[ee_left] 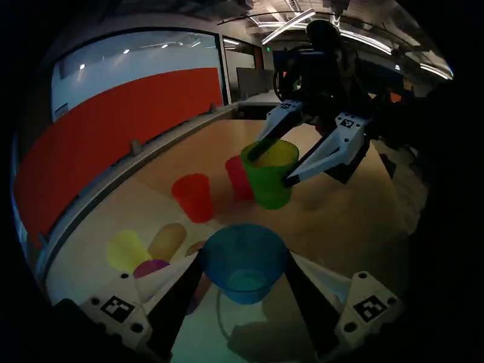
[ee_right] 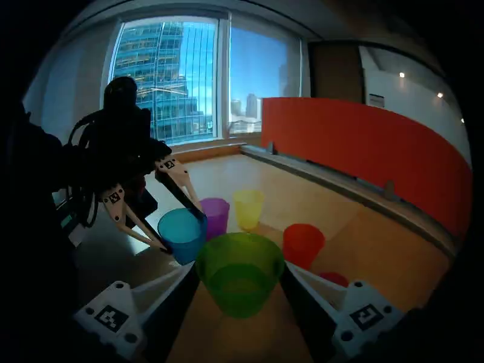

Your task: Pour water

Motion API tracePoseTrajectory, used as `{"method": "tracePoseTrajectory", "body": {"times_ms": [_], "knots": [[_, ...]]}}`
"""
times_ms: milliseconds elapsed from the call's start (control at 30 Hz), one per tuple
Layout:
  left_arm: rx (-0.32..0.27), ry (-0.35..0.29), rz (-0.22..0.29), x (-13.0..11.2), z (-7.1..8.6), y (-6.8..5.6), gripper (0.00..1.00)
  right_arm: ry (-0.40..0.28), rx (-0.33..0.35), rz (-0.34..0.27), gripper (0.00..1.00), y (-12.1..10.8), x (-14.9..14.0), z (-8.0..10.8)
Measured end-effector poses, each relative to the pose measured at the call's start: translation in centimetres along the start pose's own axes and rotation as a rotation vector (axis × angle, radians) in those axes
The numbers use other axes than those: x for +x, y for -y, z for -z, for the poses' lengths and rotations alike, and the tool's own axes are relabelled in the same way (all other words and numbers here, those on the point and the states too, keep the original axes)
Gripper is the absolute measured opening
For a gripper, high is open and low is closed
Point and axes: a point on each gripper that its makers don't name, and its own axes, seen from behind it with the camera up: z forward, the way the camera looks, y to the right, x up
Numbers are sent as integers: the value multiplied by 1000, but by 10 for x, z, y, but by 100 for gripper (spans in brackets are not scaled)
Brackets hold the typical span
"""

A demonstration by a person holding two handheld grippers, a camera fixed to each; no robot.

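Right gripper view: nearest cup (ee_right: 239, 272) centre. Around it: second cup (ee_right: 181, 233) at 10 o'clock, third cup (ee_right: 215, 216) 11, fourth cup (ee_right: 248, 207) 12, fifth cup (ee_right: 302, 242) 2.

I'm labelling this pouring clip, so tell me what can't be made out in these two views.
- Water in the green cup, right gripper view, and the blue cup, left gripper view: tinted walls, too dim to tell.
- Purple cup, left gripper view: lower part behind a finger of the left gripper.
- Farther red cup, left gripper view: mostly behind the green cup.
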Motion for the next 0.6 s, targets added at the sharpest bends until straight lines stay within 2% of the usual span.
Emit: {"method": "tracePoseTrajectory", "body": {"times_ms": [600], "knots": [[-29,31,6,-14,-17,-7,91,37,6,-17,91,-1,-20,-10]]}}
